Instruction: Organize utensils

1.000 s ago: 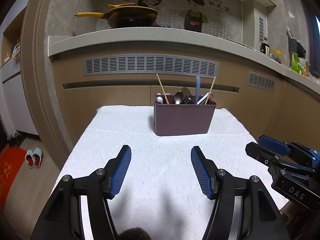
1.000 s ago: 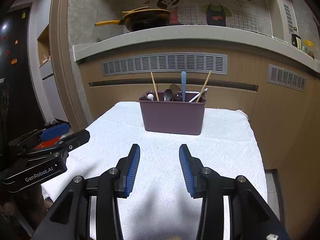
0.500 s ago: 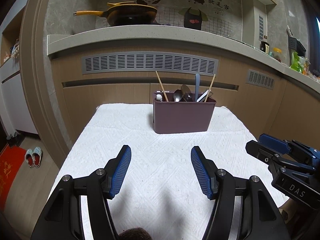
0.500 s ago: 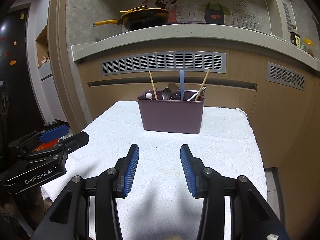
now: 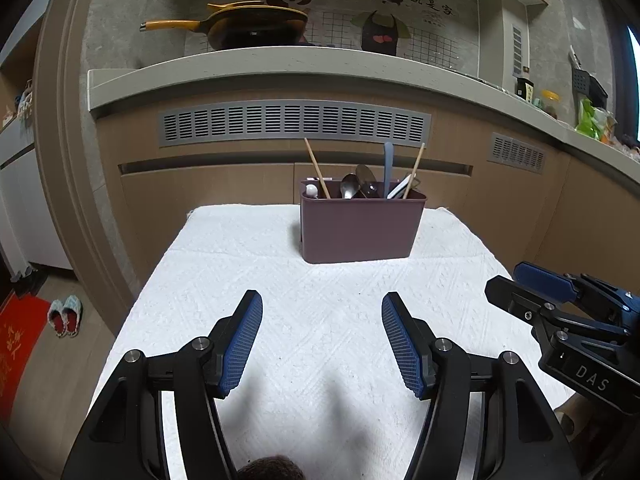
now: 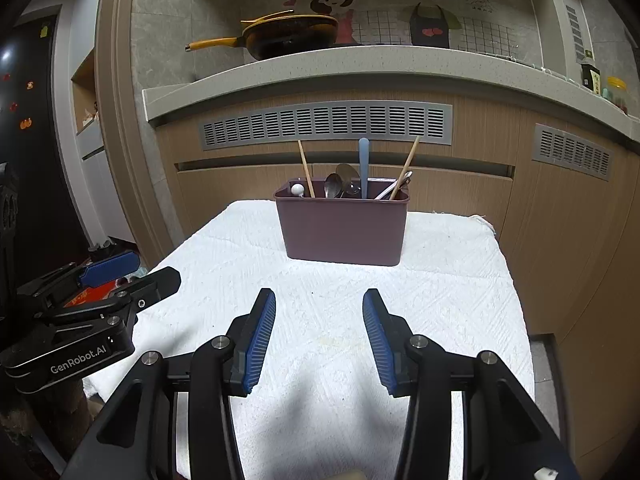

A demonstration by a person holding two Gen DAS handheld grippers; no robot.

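A: What is changing over the last second?

B: Little. Both claws are drawing back slightly, so the maroon utensil caddy [image 5: 362,227] is looking a bit smaller and farther off than it was. Nothing on the desk [image 5: 248,280] is being moved.

A: How are the claws standing?

B: The left claw [image 5: 322,342] is hanging wide open over the white cloth, gripping nothing. The right claw [image 6: 319,338] is also gaping, a little less wide, and is equally empty. In the left view the right claw is sitting at about 4 o'clock; in the right view the left one is sitting at 9 o'clock.

A: And the utensils?

B: They are all standing in the caddy, which is resting at 12 o'clock on the far part of the desk: two wooden chopsticks [image 6: 306,168] leaning outward, a pale blue handle [image 6: 363,166] rising upright, metal spoons [image 6: 340,185] between them, and a small white knob [image 6: 297,189] peeking at the left end. Which compartment each is occupying I cannot tell.

A: So what does that mean?

B: I am judging that the sorting is finishing, or that nothing is left loose to pick up; no utensil is lying on the cloth.
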